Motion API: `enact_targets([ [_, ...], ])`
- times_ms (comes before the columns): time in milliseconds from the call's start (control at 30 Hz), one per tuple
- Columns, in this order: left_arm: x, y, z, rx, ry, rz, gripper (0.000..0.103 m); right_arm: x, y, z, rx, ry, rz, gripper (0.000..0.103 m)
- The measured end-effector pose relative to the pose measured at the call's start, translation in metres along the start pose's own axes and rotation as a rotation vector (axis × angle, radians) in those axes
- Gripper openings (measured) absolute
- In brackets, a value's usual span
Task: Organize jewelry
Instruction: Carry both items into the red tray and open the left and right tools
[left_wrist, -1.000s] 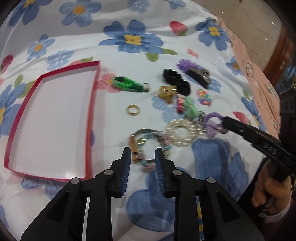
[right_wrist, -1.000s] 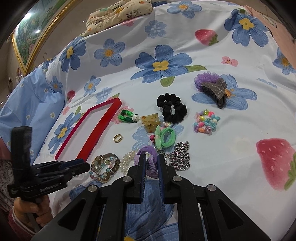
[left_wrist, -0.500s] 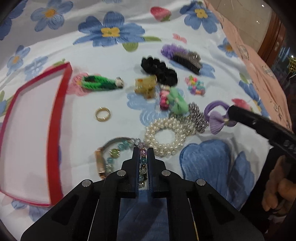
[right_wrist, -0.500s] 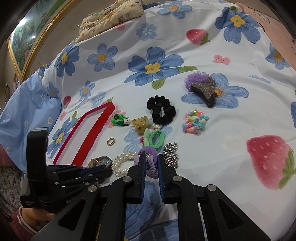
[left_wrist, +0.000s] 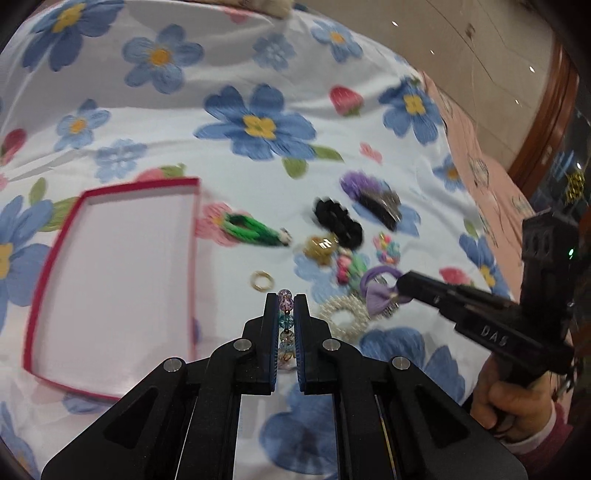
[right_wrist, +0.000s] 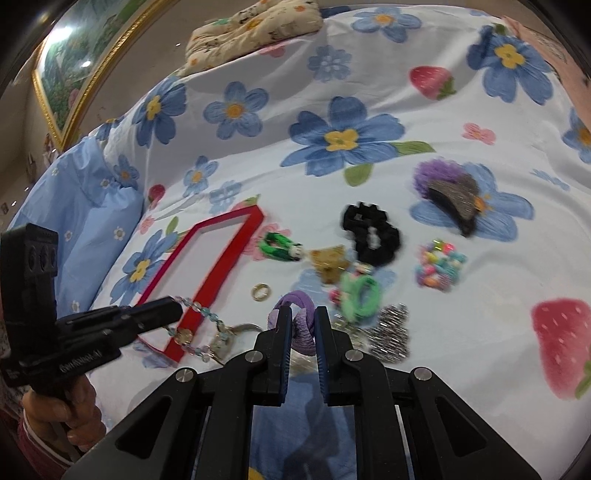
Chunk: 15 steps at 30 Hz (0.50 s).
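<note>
Beaded bracelet (left_wrist: 285, 325) – clamped between the narrow-set fingers of the left hand-held gripper (left_wrist: 286, 299); in the right wrist view the strand (right_wrist: 201, 314) hangs from the fingertips over the near corner of the red box (right_wrist: 221, 254), clear of the sheet.

Purple hair tie (right_wrist: 301, 317) – pinched between the fingers of the right hand-held gripper (right_wrist: 300, 314). In the left wrist view it hangs at that gripper's tip (left_wrist: 400, 286), its bow (left_wrist: 376, 295) just above the pearl bracelet (left_wrist: 341, 317).

Loose items on the flowered bedsheet (right_wrist: 461, 295), nearest first:
- silver chain (right_wrist: 391, 332), just right of the right hand-held gripper;
- green hair tie (right_wrist: 360, 291), touching the chain area;
- gold ring (right_wrist: 260, 291), apart from the rest, between the box and the cluster;
- amber hair clip (right_wrist: 328, 264) and green woven band (right_wrist: 279, 247), the band beside the box's far right corner;
- black scrunchie (right_wrist: 371, 234);
- pastel bead bracelet (right_wrist: 439, 267), to the right;
- dark claw clip (right_wrist: 458, 195) lying on a purple scrunchie (right_wrist: 430, 175).

The red box is open, its white floor (left_wrist: 122, 273) bare.
</note>
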<state>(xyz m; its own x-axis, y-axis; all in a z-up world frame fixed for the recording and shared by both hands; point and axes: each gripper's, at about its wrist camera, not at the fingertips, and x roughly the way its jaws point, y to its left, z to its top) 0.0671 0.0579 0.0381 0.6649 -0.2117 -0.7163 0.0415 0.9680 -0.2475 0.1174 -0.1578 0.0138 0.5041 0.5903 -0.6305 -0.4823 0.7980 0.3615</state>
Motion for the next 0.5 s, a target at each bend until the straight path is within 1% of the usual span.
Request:
enact_targets([
  [200,-0.013,0.042,0.014,-0.063,-0.040,0.037,0.006,0.024,0.034,0.016,-0.045,0.022,0.063,0.012],
  [500,-0.006,0.108,0.019,-0.153,-0.045,0.102,0.006,0.079,0.091,0.040,-0.124,0.078,0.148,0.012],
])
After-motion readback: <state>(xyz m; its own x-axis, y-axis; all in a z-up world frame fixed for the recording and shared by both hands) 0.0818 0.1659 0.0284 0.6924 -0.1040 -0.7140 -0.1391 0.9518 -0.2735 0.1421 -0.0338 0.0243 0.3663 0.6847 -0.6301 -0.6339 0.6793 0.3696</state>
